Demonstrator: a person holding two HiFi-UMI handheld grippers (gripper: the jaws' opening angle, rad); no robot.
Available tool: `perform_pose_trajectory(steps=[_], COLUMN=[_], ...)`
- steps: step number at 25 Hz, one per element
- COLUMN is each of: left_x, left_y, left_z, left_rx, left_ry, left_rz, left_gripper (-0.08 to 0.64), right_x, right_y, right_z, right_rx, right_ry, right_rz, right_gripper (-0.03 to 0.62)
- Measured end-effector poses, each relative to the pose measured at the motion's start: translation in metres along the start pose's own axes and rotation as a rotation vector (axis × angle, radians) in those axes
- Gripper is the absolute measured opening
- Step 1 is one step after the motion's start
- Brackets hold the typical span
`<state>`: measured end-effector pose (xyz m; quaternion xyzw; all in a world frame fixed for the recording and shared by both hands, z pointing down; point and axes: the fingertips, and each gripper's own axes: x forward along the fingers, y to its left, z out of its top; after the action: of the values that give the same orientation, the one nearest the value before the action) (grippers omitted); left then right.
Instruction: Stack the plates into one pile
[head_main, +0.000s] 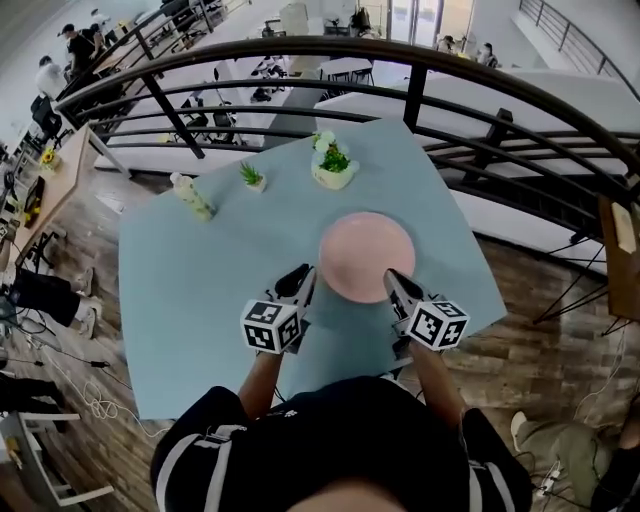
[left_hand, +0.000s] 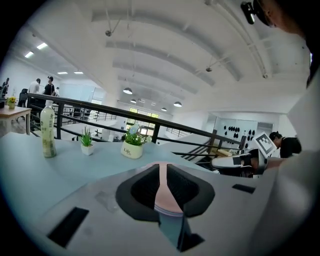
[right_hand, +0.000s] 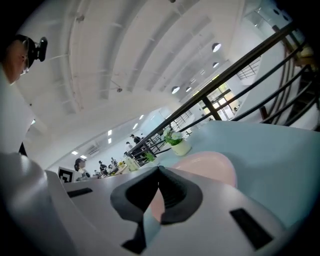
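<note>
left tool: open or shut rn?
Shut on the pink plate. In the left gripper view, the left tool has the plate's rim pinched between its jaws, with no gap either side.

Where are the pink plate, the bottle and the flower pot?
pink plate (head_main: 366, 252): head view, its centre.
bottle (head_main: 192, 196): head view, its body.
flower pot (head_main: 330, 178): head view, its white wall.

L gripper (head_main: 306, 277), R gripper (head_main: 392, 278) fwd, both clamped on plate (head_main: 366, 250) rim

Black shirt (head_main: 345, 425) with white-striped sleeves (head_main: 203, 462) and bare forearms (head_main: 262, 373).
</note>
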<state>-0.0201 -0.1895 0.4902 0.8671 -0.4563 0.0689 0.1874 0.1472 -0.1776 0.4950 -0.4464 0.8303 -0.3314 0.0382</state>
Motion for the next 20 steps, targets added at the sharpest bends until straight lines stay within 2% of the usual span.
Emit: perform_pose_trajectory(steps=[6, 9, 11, 20], left_x=[-0.027, -0.041, -0.051, -0.067], left_y=[0.0, 0.009, 0.017, 0.023], left_z=[0.005, 0.0, -0.001, 0.01], left_rx=[0.037, 0.036, 0.039, 0.049], left_ry=[-0.039, -0.035, -0.032, -0.058], left_rz=[-0.019, 0.006, 0.025, 0.062], left_gripper=[0.032, 0.032, 0.032, 0.032], right_x=[0.017, 0.021, 0.024, 0.034], right_y=[0.062, 0.099, 0.12, 0.138], right_z=[-0.003, 0.001, 0.003, -0.002], right_rx=[-0.131, -0.247, -0.263, -0.23], right_ry=[-0.013, -0.064, -0.083, -0.045], right_rz=[0.2, 0.302, 0.364, 0.421], right_gripper=[0.002, 0.002, 0.002, 0.002])
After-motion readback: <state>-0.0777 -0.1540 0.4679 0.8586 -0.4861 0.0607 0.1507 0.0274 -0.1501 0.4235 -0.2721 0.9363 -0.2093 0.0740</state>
